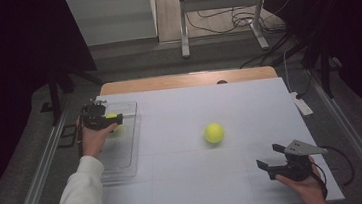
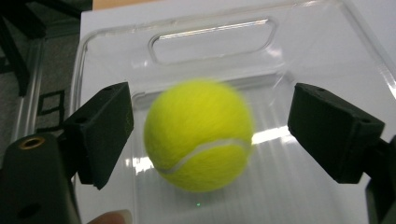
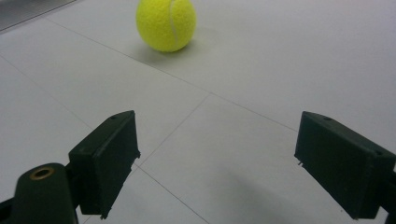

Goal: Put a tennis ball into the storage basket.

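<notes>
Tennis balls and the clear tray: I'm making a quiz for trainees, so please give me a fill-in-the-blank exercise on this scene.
1. The left tool has its jaws ___ around a fuzzy yellow tennis ball.
2. That ball is over the clear ___ tray.
3. The second yellow tennis ball lies on the ___ table.
4. The open right tool holds ___.

Missing words: open; plastic; white; nothing

A tray lies along the bench's left edge. One ball is over the tray's far end, between the left tongs. Another ball sits mid-bench, ahead of the right tongs near the front right corner.
</notes>
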